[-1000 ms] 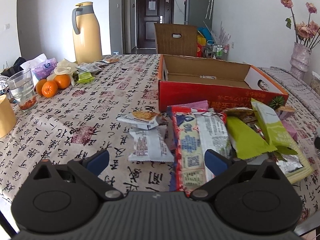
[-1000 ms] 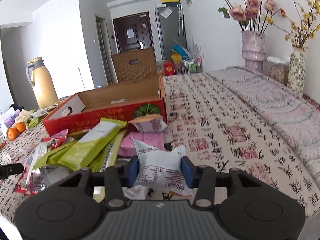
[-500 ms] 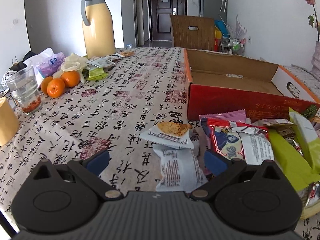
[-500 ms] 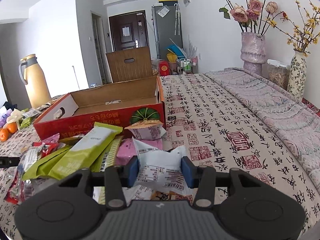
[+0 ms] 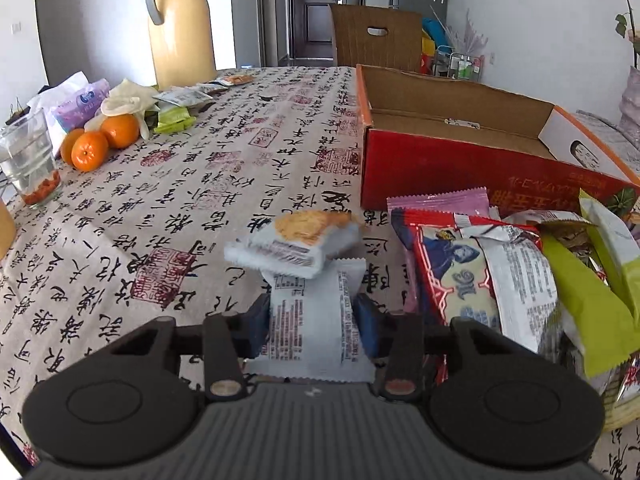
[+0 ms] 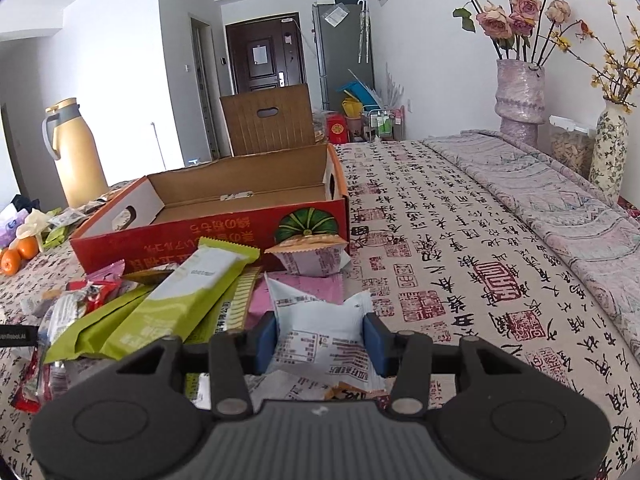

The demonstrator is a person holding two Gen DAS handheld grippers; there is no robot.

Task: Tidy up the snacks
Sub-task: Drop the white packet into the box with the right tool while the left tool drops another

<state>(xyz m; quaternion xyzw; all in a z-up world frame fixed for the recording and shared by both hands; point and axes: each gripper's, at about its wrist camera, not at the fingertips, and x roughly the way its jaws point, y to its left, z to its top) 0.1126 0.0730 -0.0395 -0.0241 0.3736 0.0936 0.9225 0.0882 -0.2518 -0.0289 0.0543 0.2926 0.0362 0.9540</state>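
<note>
The left gripper (image 5: 312, 324) is lying low and level over the table, its blue pads squeezing a flat white packet (image 5: 316, 312) from both sides. The packet is crinkly plastic with a zigzag end and small black print. A second white packet with a cookie picture (image 5: 298, 242) is resting on its far end, tilted.

The right gripper (image 6: 322, 338) is also pointing forward and level, and its pads are pinching a puffy white pouch (image 6: 324, 328) that is bending up between them.

Both are sitting at the near edge of the table, which is wearing a cloth (image 5: 200, 184) printed with black letters and red stamps. Between them a heap of shiny wrappers is lying: a long green bar (image 6: 188, 296), a red bag (image 5: 460, 268) and a pink sachet (image 5: 440, 202).

Just behind the heap a red cardboard box (image 5: 460, 168) is standing open, brown inside, with a pumpkin picture on one corner.

Near the left edge, round oranges (image 5: 98, 146) are sitting beside a clear glass (image 5: 30, 160), and a tall yellow jug (image 5: 182, 24) is standing at the far side.
</note>
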